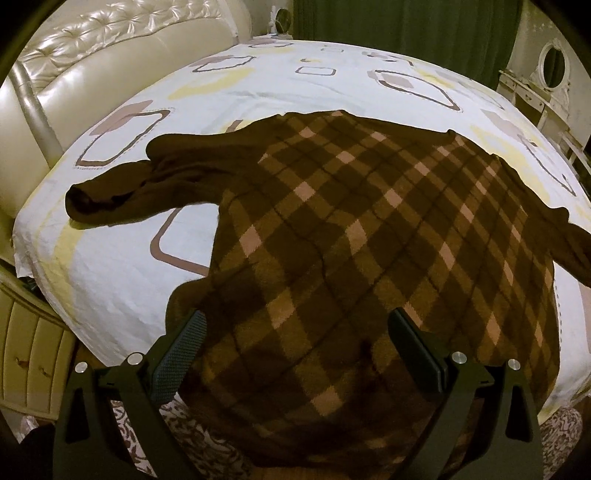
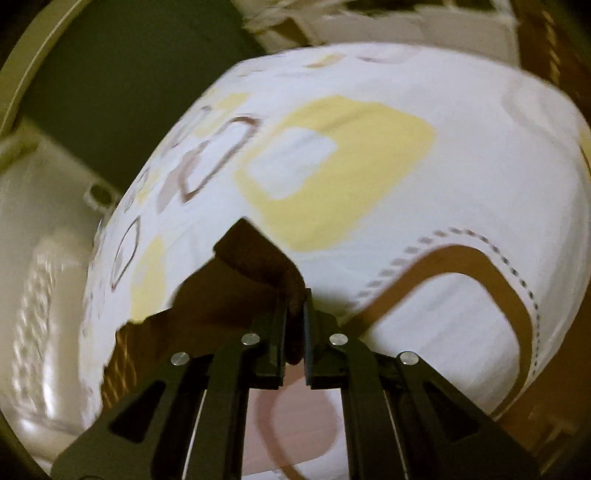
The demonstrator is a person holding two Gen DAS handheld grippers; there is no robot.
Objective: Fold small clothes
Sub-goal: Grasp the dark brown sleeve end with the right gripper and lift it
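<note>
A brown plaid sweater (image 1: 369, 236) lies spread on the bed, one dark sleeve (image 1: 122, 188) stretched out to the left. My left gripper (image 1: 299, 328) is open over the sweater's near hem, its fingers on either side of the cloth and not pinching it. In the right wrist view my right gripper (image 2: 295, 306) is shut on a dark brown piece of the sweater (image 2: 255, 258), which sticks up past the fingertips and trails off to the left. That view is motion-blurred.
The bed sheet (image 1: 229, 85) is white with yellow and brown square patterns. A cream tufted headboard (image 1: 96, 55) stands at the left, a bedside cabinet (image 1: 26, 350) at the lower left, green curtains (image 1: 406, 26) and a white dresser (image 1: 546, 81) behind.
</note>
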